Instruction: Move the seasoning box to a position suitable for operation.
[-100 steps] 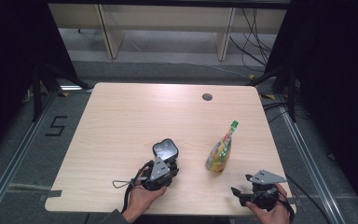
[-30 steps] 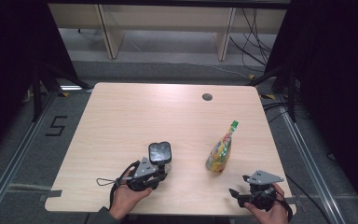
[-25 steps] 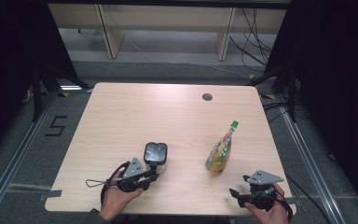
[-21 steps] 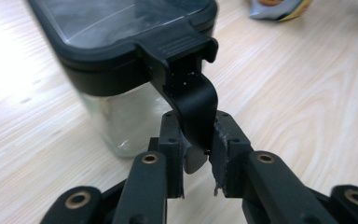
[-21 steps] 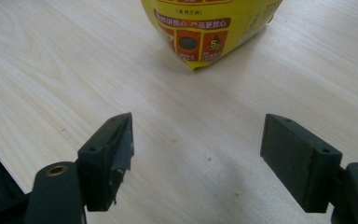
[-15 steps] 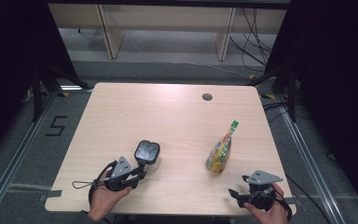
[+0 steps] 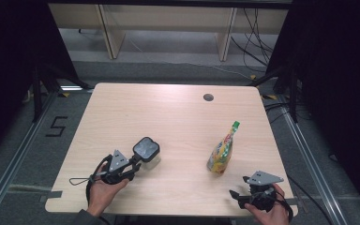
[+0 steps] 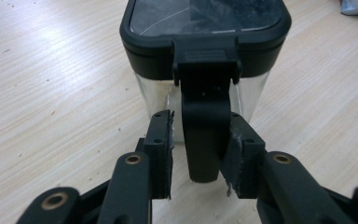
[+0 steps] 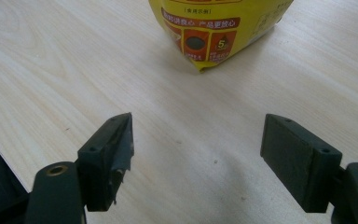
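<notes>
Surface: pale wooden table point(image 7: 168, 112) with dark floor around it and 1 round hole point(image 7: 208, 97) near its far edge.
Container: clear box with a black lid point(image 8: 205, 28), standing upright on the table just ahead of the left jaws.
Latch: black clip point(image 8: 204, 130) hanging down from the lid, lying between the 2 left jaws.
Left gripper point(image 8: 196, 149): jaws have just been opening; 1 pad stands clear of the clip with a visible gap, the other sits close against it.
Pouch: yellow printed bag with a green cap point(image 7: 223, 150), ahead of the right jaws, apart from them.
Right gripper point(image 9: 198, 154): jaws spread wide, bare table between them.
</notes>
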Available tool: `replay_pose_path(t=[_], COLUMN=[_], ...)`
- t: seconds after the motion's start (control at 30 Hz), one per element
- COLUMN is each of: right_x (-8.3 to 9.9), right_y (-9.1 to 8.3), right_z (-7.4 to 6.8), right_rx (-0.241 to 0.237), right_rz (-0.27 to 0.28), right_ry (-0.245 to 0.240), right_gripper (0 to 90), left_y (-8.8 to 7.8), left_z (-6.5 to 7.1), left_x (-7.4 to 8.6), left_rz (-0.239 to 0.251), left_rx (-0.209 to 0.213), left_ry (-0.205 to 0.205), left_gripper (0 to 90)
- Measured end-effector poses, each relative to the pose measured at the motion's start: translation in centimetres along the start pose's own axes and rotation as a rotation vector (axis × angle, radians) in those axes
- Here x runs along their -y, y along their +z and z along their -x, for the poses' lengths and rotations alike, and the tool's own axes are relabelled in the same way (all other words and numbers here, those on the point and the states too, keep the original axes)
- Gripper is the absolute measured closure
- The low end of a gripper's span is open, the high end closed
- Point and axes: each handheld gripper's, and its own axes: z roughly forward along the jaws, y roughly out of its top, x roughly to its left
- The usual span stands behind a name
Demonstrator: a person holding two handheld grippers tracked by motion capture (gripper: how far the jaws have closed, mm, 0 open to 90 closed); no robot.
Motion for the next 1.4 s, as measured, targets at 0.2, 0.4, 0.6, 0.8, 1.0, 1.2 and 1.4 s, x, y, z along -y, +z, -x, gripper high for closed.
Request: replay_pose_path(t=[0.2, 0.4, 0.6, 0.8, 1.0, 1.2, 1.4], right_x=[0.0, -0.1, -0.1, -0.1, -0.2, -0.2, -0.2], right_y=[0.1, 0.1, 0.2, 0.3, 0.3, 0.3, 0.4], right_z=[0.2, 0.2, 0.0, 0.1, 0.1, -0.2, 0.0], right_rx=[0.0, 0.001, -0.01, -0.008, -0.009, -0.016, -0.017], right_rz=[0.009, 0.008, -0.002, -0.002, -0.001, -0.013, -0.006], right_ry=[-0.038, -0.053, -0.034, -0.056, -0.062, -0.032, -0.053], right_gripper=[26.6, 26.6, 26.6, 26.6, 26.6, 26.6, 26.6], left_y=[0.2, 0.6, 0.5, 0.6, 0.7, 0.8, 0.5], left_z=[-1.3, -2.1, -2.4, -1.8, -0.2, 1.2, 2.8], left_x=[0.1, 0.1, 0.3, 0.3, -0.1, -0.3, -0.2], left_rz=[0.012, 0.039, 0.05, 0.054, 0.042, 0.048, 0.055], left_rx=[-0.043, -0.047, -0.034, 0.022, 0.079, 0.131, 0.197], left_ry=[-0.02, -0.065, -0.034, -0.036, 0.011, 0.038, 0.063], left_gripper=[72.6, 73.4, 73.6, 73.4, 73.2, 73.2, 73.0])
